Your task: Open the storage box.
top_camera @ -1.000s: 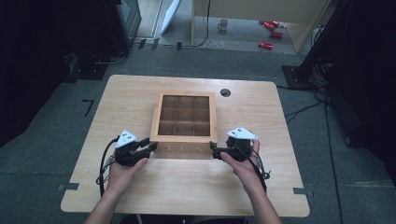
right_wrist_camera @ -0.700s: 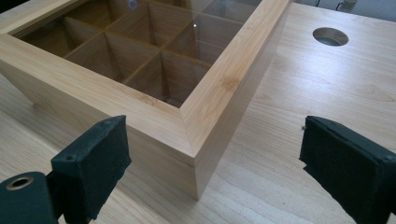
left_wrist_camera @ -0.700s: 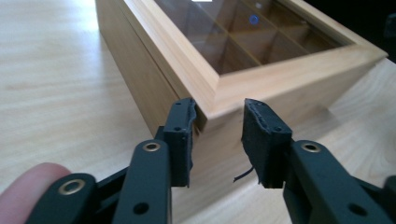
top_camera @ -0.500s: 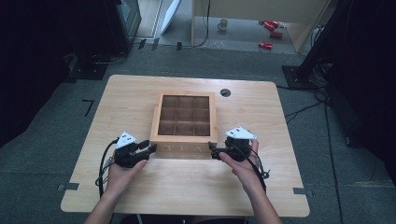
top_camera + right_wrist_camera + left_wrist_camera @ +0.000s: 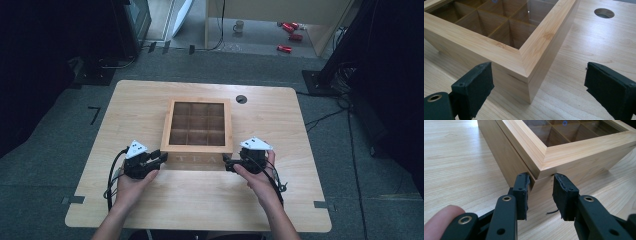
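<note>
A wooden tea box (image 5: pixel 197 148) with a glass-paned lid over a grid of compartments stands shut in the middle of the table. My left gripper (image 5: pixel 162 158) is at the box's near left corner. In the left gripper view its jaws (image 5: pixel 540 192) stand narrowly open astride that corner of the box (image 5: pixel 584 147), with the pad tips just under the lid's lip. My right gripper (image 5: pixel 228 163) is at the near right corner. In the right gripper view it (image 5: pixel 537 82) is wide open, with the corner of the box (image 5: pixel 474 37) between its pads and touching neither.
The light wooden table (image 5: pixel 200 205) has a round cable hole (image 5: pixel 241 99) behind the box on the right. Bare tabletop lies all round the box. On the floor beyond are red cans (image 5: pixel 287 48) and a mug (image 5: pixel 239 25).
Hardly anything: both hands stay at the box's near corners, and the right gripper has edged slightly closer to its corner.
</note>
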Action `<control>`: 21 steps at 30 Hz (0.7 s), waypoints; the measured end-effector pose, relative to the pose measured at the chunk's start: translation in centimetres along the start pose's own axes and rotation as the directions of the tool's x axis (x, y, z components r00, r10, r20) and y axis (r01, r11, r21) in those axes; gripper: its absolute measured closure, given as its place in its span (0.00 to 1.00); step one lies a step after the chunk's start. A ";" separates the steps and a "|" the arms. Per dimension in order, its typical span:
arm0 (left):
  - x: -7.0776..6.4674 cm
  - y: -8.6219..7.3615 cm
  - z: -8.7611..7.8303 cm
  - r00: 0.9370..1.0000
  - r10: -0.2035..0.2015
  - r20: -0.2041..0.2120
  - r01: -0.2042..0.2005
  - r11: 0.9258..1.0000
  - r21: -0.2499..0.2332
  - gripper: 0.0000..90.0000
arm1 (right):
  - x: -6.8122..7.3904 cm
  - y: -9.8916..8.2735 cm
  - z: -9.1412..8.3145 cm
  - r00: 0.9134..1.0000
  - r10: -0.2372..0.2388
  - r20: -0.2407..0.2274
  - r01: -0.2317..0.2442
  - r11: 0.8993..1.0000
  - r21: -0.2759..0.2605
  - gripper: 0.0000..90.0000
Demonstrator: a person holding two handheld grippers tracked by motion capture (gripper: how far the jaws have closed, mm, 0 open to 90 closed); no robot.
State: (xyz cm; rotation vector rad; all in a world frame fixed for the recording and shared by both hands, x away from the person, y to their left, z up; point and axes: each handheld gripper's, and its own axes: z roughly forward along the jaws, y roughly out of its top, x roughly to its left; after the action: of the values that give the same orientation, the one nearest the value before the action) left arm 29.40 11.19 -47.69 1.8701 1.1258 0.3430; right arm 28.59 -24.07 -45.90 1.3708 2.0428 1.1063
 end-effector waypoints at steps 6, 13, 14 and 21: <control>0.0 0.2 -0.1 1.000 0.009 -0.006 -0.009 1.000 -0.008 0.75 | 0.1 -0.4 0.2 1.000 0.000 -0.017 0.000 1.000 -0.001 0.09; -0.1 0.6 -0.4 1.000 0.008 -0.004 -0.008 1.000 -0.024 0.76 | 0.1 -0.6 0.7 0.999 -0.011 -0.041 0.011 1.000 -0.003 0.09; -0.1 0.6 -0.4 1.000 0.008 -0.004 -0.008 1.000 -0.024 0.76 | 0.1 -0.6 0.7 0.999 -0.011 -0.041 0.011 1.000 -0.003 0.09; 0.1 1.1 -0.6 1.000 0.006 -0.005 -0.006 0.999 -0.034 0.76 | -0.1 -0.7 1.1 1.000 -0.015 -0.016 0.014 1.000 -0.015 0.09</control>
State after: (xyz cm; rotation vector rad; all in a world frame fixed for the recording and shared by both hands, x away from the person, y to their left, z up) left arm 29.69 11.35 -46.51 1.8441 1.1110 0.3684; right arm 29.01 -23.89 -47.09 1.3419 2.0483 1.1280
